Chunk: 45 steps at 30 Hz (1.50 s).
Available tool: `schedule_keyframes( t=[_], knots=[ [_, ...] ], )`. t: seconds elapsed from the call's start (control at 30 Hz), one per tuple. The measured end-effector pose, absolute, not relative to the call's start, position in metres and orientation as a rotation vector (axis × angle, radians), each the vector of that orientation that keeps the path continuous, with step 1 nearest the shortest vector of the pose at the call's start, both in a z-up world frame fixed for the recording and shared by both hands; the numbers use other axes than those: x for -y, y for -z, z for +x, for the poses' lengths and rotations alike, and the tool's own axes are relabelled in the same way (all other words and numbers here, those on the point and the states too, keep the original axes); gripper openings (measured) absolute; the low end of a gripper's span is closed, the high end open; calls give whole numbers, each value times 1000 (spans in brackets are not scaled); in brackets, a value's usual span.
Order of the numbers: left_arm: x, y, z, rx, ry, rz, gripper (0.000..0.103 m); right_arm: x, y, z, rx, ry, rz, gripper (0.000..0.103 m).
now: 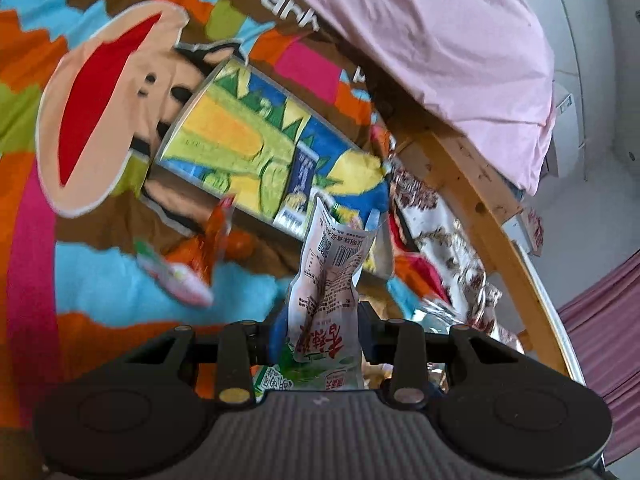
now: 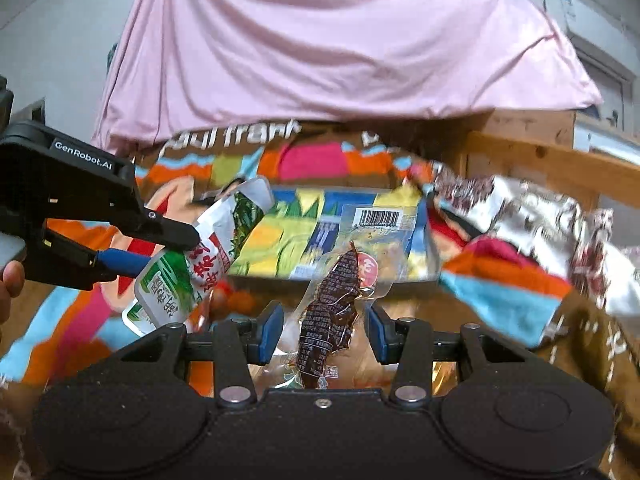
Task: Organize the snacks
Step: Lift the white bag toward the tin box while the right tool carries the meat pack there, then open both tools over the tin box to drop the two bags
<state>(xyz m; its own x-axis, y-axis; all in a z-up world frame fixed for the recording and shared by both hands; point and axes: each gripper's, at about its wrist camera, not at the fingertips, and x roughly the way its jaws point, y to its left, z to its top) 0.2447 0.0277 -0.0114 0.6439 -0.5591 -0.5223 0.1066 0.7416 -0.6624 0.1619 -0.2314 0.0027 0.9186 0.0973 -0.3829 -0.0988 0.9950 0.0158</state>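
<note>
White-and-green snack pouch (image 1: 326,300) sits clamped in my left hand-held gripper (image 1: 322,344) above the patterned blanket (image 1: 100,264), while my right hand-held gripper (image 2: 325,330), fingers parted, frames a dark vacuum-packed snack (image 2: 332,312) without touching it, near the corn-print box (image 2: 304,236).

Crumpled white-green pouch (image 1: 326,300); dark vacuum-packed snack (image 2: 334,312).
</note>
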Motion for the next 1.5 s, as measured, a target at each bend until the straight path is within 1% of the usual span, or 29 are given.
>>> schedule_keyframes(
  t=[0.27, 0.5, 0.73, 0.9, 1.1, 1.2, 1.23, 1.37, 1.5],
  knots=[
    [-5, -20, 286, -669, 393, -647, 40, 258, -22, 234, -281, -92, -1, 47],
    [23, -22, 344, -620, 364, -634, 40, 276, -10, 312, -251, -84, 59, 47],
    [42, 4, 400, -628, 312, -628, 40, 279, 15, 360, -293, -109, 99, 47],
    [48, 27, 423, -660, 263, -591, 40, 277, 28, 382, -356, -130, 125, 47],
    [51, 47, 434, -696, 228, -561, 40, 274, 35, 396, -453, -153, 126, 47],
    [55, 51, 435, -708, 220, -552, 40, 276, 40, 402, -506, -163, 144, 48],
    [55, 51, 435, -710, 220, -545, 40, 278, 42, 404, -520, -164, 155, 46],
    [61, 53, 436, -719, 220, -516, 40, 282, 46, 409, -559, -168, 179, 46],
    [63, 57, 436, -731, 208, -514, 43, 284, 49, 411, -585, -175, 194, 46]
  ],
)
